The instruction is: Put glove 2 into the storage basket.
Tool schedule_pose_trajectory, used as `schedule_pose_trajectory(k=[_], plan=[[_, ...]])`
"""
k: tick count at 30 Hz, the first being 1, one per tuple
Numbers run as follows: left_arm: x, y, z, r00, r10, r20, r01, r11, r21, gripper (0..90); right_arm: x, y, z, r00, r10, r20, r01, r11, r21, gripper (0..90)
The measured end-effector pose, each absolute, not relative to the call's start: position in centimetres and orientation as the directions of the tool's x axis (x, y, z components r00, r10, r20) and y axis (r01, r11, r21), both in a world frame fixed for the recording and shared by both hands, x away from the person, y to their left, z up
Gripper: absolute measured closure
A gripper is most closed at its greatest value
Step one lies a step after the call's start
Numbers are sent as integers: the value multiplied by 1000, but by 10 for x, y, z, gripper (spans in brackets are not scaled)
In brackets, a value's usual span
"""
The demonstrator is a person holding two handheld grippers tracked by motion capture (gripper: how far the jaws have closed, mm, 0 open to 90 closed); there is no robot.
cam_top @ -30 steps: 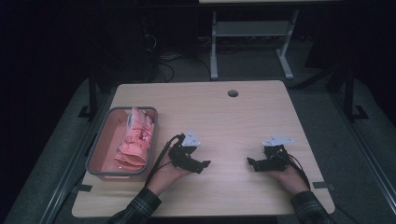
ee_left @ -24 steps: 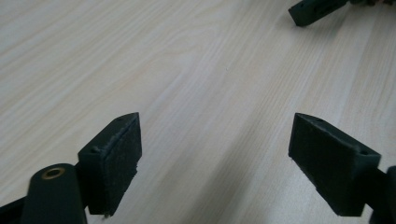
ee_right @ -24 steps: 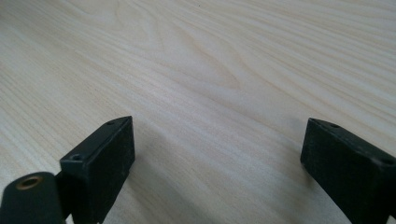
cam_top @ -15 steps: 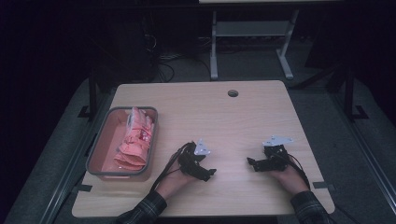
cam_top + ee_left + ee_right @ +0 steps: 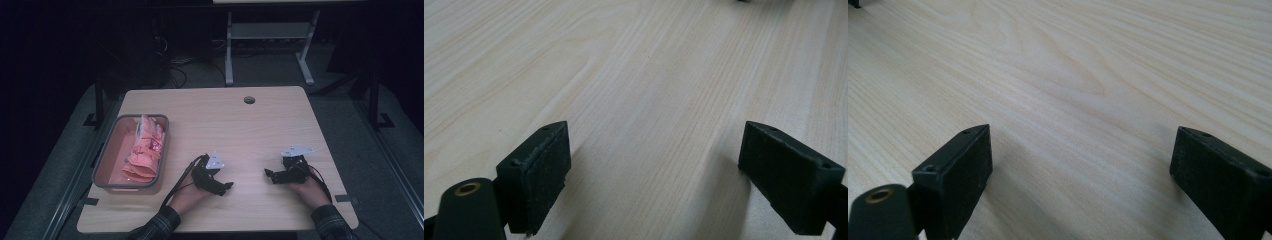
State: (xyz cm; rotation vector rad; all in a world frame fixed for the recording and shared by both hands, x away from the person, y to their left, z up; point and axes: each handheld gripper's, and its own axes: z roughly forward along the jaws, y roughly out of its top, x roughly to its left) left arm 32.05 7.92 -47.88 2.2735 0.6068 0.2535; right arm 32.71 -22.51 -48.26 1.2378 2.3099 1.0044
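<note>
Wooden tabletop (image 5: 215,120): pale grain, bare between both sets of jaws.
Left gripper (image 5: 226,186): near the front edge, jaws spread wide, having just eased apart, nothing between them.
Right gripper (image 5: 269,174): near the front-right corner, jaws spread, nothing held.
Grey bin (image 5: 102,165): by the left edge, holding pink packets (image 5: 145,150), well apart from both grippers.

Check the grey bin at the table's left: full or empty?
Partly full: the grey rectangular plastic bin holds a heap of pink-orange packets, with bare floor showing on its left side.

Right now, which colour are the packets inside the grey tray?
The packets in the tray are salmon pink, clearest in the high view.
</note>
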Motion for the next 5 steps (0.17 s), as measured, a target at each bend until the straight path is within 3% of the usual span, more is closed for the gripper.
schedule_pose_trajectory(k=[5], plan=[[321,79,-479,868,496,-4,347,-602,719,128,327,-225,-483,-567,823,37,588,373,718,96]])
